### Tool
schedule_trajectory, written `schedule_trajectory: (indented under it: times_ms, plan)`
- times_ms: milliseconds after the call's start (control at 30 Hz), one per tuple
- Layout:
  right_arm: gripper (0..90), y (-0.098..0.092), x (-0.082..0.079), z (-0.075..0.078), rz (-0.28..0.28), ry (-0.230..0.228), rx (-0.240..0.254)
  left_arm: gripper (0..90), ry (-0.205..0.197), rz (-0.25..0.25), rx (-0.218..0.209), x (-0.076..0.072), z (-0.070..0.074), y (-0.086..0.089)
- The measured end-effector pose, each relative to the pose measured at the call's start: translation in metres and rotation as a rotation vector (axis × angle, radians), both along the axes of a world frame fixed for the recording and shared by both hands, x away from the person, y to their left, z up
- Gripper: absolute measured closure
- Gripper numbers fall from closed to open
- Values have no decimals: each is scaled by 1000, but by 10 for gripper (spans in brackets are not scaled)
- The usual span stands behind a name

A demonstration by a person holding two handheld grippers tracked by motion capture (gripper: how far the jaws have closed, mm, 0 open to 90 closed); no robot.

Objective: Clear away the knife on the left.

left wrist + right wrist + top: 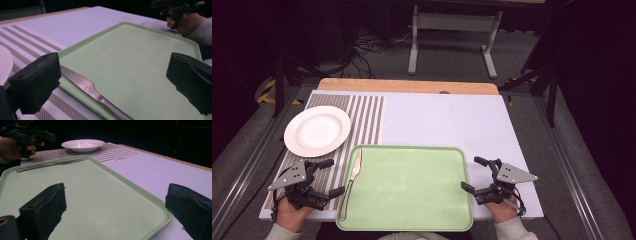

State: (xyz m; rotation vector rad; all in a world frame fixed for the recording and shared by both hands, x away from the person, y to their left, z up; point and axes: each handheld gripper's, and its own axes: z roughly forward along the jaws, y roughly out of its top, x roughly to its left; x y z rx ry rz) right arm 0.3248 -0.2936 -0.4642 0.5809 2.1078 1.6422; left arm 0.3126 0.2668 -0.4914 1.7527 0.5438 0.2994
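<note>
Presently both grippers hang spread and empty: left gripper (330, 176) at the green tray's (412, 185) nine o'clock beside the butter knife (351, 183), right gripper (474, 174) at three; white plate (317, 131) at ten.

Knife (51, 164) on green tray (140, 192)

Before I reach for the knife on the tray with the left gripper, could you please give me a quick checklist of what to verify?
1. Left gripper open: ok, jaws stand wide apart.
2. Right gripper empty and out of the way: ok, open at the tray's right edge.
3. Knife reachable: ok, it lies along the left rim of the green tray, beside the left gripper.
4. Knife free of other things: ok, nothing lies on it.
5. White plate clear of the path: ok, it sits farther back on the striped mat.
6. Knife flat enough to pinch: cannot tell.
</note>
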Motion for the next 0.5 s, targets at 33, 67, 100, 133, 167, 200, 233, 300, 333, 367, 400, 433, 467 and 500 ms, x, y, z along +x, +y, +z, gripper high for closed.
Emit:
schedule_trajectory:
  times_ms: [33,67,100,133,167,200,233,300,333,367,400,433,467,500]
  plan:
    - [38,1,0,0,0,2,3,4,-2,0,5,0,0,0]
    - [38,1,0,0,1,3,2,4,-7,3,2,1,0,0]
    - [37,1,0,-1,1,3,0,4,-9,4,0,1,1,0]
    - [37,1,0,-1,1,3,0,4,-9,4,0,1,1,0]
    - [38,1,0,-1,0,3,-1,4,-18,10,0,0,2,-1]
    - [38,1,1,-1,1,3,0,4,-24,13,6,0,2,-2]
    - [37,1,1,-1,0,4,1,4,-38,19,29,0,2,-3]
    - [37,1,1,0,-2,4,2,4,-41,18,33,0,2,-2]
    - [37,1,1,-1,-2,4,2,4,-41,18,33,0,2,-2]
    - [37,1,1,-1,0,5,2,4,-38,21,34,0,2,-2]
    - [37,1,1,-1,0,5,2,4,-38,22,33,0,2,-2]
    - [38,1,1,-1,0,5,1,4,-34,24,23,0,1,-2]
    - [38,1,1,-1,0,5,1,3,-33,24,22,1,2,-1]
    - [37,1,1,-1,-1,5,1,3,-33,27,20,1,2,-1]
